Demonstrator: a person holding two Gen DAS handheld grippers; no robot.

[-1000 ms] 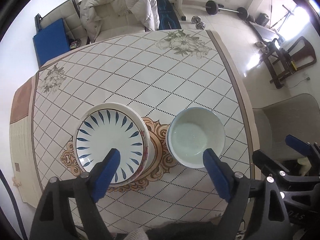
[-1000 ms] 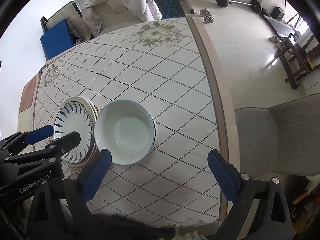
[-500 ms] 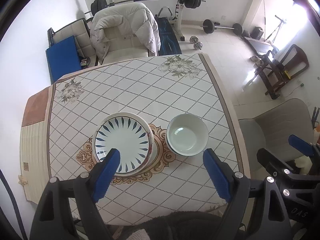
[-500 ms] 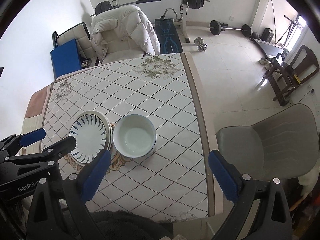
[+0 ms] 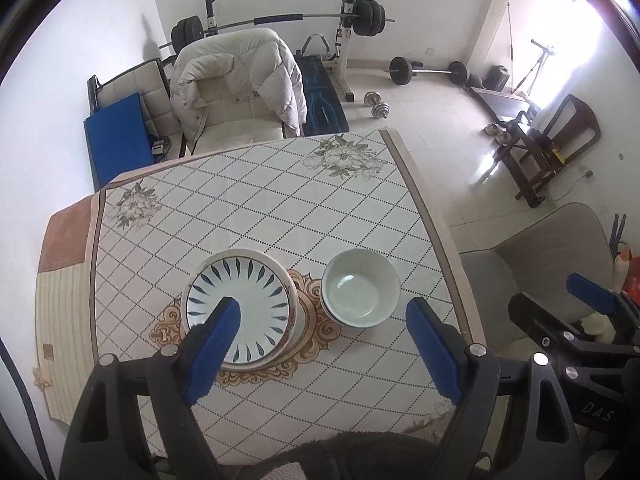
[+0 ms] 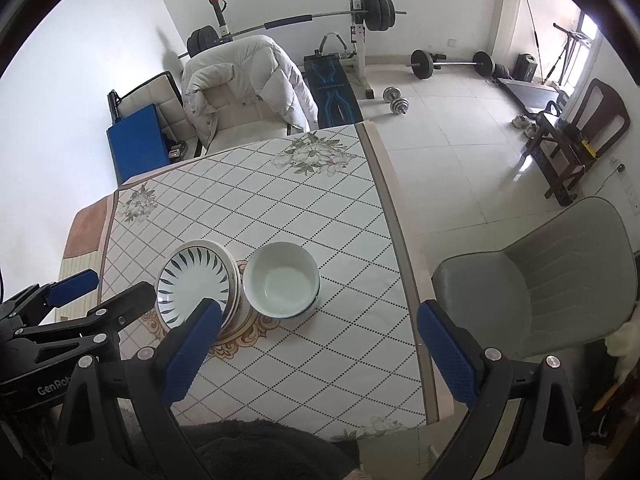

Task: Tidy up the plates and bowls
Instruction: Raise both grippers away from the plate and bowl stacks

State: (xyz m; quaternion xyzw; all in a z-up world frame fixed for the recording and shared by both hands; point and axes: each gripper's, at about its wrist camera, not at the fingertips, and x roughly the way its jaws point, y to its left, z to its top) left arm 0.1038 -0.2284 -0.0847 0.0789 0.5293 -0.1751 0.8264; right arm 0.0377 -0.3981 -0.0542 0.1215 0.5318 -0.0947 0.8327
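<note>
A stack of plates (image 5: 240,308) with a blue-leaf pattern is seen on the desk (image 5: 248,200), and nested bowls (image 5: 360,288) sit just right of the plates. The left gripper (image 5: 324,328) and right gripper (image 6: 320,332) are held above, jaws spread, nothing grasped. Sorting appears finished; only withdrawal seems called for.

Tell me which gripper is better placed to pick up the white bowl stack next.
Right, probably. The white bowl stack lies nearer the right gripper, whose open jaws hold nothing; the left gripper sits nearer the plate stack.
</note>
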